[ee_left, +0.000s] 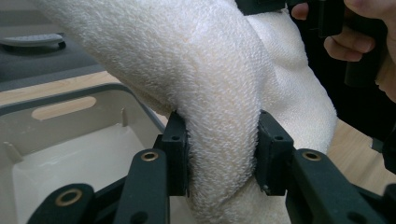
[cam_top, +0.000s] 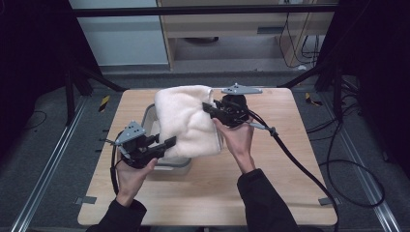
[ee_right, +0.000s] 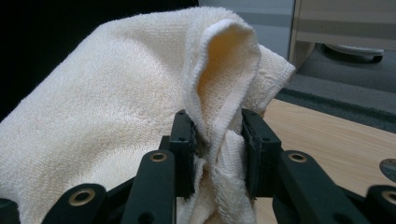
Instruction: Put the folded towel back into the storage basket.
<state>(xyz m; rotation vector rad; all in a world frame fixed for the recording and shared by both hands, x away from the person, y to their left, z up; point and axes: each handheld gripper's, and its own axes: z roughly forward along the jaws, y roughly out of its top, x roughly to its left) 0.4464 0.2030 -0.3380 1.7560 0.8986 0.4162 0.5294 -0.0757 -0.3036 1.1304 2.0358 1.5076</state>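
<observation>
High view first: a cream towel (cam_top: 186, 123) is bunched up and held above a pale plastic bin (cam_top: 176, 164) that sits left of the worktop's (cam_top: 280, 193) middle, its long side running toward the far edge. The towel drapes across the bin's opening and hides most of it, leaving the near rim and a sliver of the far-left corner in sight.

The left gripper (cam_top: 169, 143) comes in from the near-left, jaws pointing right, and it's clamped onto the towel's near-left edge, right over the bin's near end. In the left gripper view the jaws squeeze a thick roll of terry between them (ee_left: 222, 154), with the bin's white interior (ee_left: 84, 154) below and to the left.

The right gripper (cam_top: 209, 107) has the towel's far-right corner, toward the far edge of the worktop. The right gripper view shows its jaws pinching a folded ridge of cloth (ee_right: 219, 154), the fabric rising up and curling over above them. The towel spans between the two grippers.
</observation>
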